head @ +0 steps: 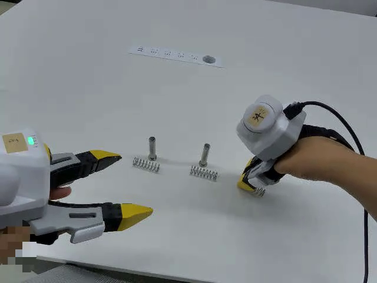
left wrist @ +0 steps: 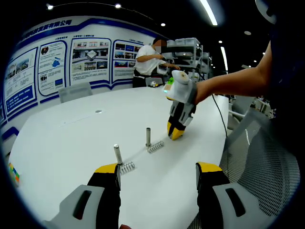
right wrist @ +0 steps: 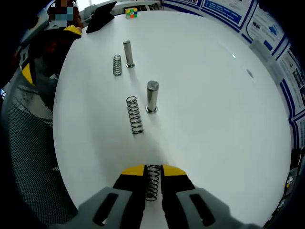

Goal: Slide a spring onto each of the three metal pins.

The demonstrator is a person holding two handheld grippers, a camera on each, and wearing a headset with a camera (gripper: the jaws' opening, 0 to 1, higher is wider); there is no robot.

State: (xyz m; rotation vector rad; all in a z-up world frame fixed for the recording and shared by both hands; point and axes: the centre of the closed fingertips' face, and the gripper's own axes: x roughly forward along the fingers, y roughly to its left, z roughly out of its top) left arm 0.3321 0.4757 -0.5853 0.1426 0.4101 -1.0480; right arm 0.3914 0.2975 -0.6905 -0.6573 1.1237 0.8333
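Two upright metal pins [head: 152,147] [head: 205,154] stand mid-table, each with a loose spring [head: 146,164] [head: 204,173] lying in front of it. My right gripper [head: 250,186] points down at the table to their right, shut on a third spring [head: 258,191]. In the right gripper view that spring [right wrist: 152,183] sits between the yellow-tipped fingers [right wrist: 133,171], with the pins [right wrist: 152,97] [right wrist: 127,52] ahead. My left gripper [head: 126,184] hovers open and holds nothing at the near left. Its own view shows the pins [left wrist: 117,153] [left wrist: 148,137] and the right gripper [left wrist: 177,125] beyond.
A white power strip [head: 177,56] lies flat at the far side of the table. A small colour cube [right wrist: 132,13] sits near one table edge. A grey mesh chair [left wrist: 257,157] stands beside the table, and a person [left wrist: 150,59] works at a rack in the background.
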